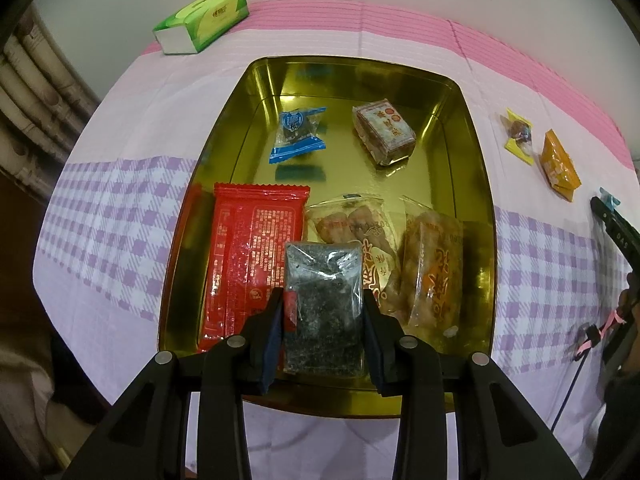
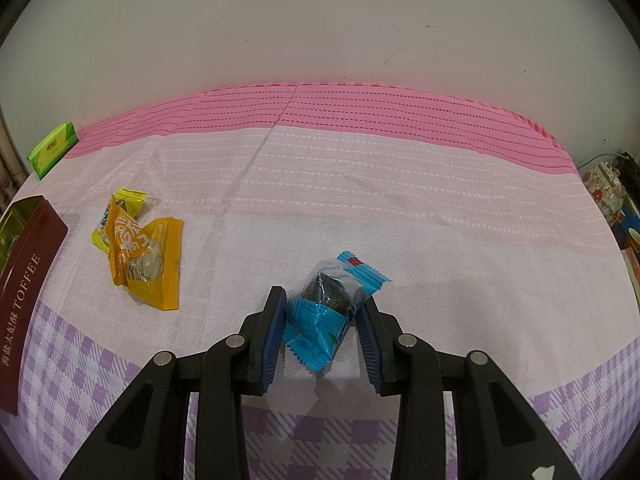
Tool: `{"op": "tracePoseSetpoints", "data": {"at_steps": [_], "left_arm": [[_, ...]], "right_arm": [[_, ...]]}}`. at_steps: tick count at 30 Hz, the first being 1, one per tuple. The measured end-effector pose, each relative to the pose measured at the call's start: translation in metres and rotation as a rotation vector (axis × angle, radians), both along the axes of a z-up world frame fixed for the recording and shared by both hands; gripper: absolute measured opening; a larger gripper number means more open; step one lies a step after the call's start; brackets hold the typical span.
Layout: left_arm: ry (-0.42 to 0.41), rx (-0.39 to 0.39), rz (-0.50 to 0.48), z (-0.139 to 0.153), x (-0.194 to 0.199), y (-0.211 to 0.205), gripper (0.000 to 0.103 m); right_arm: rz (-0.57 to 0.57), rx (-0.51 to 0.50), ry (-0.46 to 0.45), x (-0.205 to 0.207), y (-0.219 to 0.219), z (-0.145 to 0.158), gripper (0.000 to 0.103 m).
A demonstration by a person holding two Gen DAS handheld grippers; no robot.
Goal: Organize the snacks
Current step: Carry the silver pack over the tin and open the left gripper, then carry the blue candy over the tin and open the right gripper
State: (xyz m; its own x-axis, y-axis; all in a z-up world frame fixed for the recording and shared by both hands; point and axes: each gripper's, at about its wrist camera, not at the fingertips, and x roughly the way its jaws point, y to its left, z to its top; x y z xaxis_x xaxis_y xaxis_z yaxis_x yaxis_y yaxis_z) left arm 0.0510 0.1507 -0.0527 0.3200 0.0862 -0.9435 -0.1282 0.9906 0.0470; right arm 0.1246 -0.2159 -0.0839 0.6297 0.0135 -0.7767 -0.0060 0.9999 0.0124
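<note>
- Progress: the gold tin (image 1: 476, 184) already holds five wrapped snacks lying flat on its floor: a red packet (image 1: 252, 256), two clear fried-pastry packs (image 1: 356, 232) side by side, a brown paper block (image 1: 384, 132) and a small blue candy (image 1: 298, 134).
- My left hand-held gripper (image 1: 323, 312) is over the tin's near end, its pads closed against both long sides of a dark seaweed-like pack (image 1: 324, 300); I judge this item to be on the point of being placed, though I cannot tell whether it touches the tin floor.
- My right hand-held gripper (image 2: 322, 320) is partly closed around a blue-wrapped candy (image 2: 328, 304) on the worktop (image 2: 400, 208); the left pad touches the wrapper, and contact on the right side looks light.
- Outstanding: an orange packet (image 2: 146, 260) and a yellow-wrapped sweet (image 2: 128, 198) lie touching each other on the worktop, just beside the tin's maroon outer wall.
- Materials: the tin is rigid, mirror-bright metal with rounded corners; all wrappers are thin crinkled film with serrated ends; the paper block is matte and box-shaped; the cloth is soft woven check.
- A green tissue pack (image 1: 202, 20) sits at the far edge, not part of the task in my judgement.
</note>
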Motion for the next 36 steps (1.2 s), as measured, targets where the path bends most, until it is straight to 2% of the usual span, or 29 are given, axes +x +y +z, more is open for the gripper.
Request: {"op": "tracePoseSetpoints", "data": {"at_steps": [4, 7, 14, 19, 24, 36], "left_arm": [[-0.027, 0.032, -0.018, 0.006, 0.000, -0.004, 0.039], [-0.054, 0.066, -0.023, 0.012, 0.000, -0.008, 0.047], [-0.098, 0.065, -0.031, 0.025, -0.002, -0.003, 0.056], [-0.141, 0.056, -0.024, 0.034, -0.003, 0.004, 0.058], [-0.190, 0.086, -0.002, 0.041, -0.007, 0.013, 0.061], [-0.244, 0.118, 0.017, 0.045, -0.012, 0.028, 0.068]], "right_arm": [[0.001, -0.001, 0.000, 0.000, 0.000, 0.000, 0.034], [0.001, 0.000, 0.000, 0.000, 0.000, 0.000, 0.034], [0.001, -0.003, 0.000, 0.000, 0.000, 0.000, 0.034], [0.002, -0.001, 0.000, 0.000, 0.001, 0.000, 0.034], [0.004, 0.004, 0.001, 0.001, -0.002, 0.001, 0.034], [-0.003, -0.003, 0.034, 0.005, -0.002, 0.004, 0.031]]}}
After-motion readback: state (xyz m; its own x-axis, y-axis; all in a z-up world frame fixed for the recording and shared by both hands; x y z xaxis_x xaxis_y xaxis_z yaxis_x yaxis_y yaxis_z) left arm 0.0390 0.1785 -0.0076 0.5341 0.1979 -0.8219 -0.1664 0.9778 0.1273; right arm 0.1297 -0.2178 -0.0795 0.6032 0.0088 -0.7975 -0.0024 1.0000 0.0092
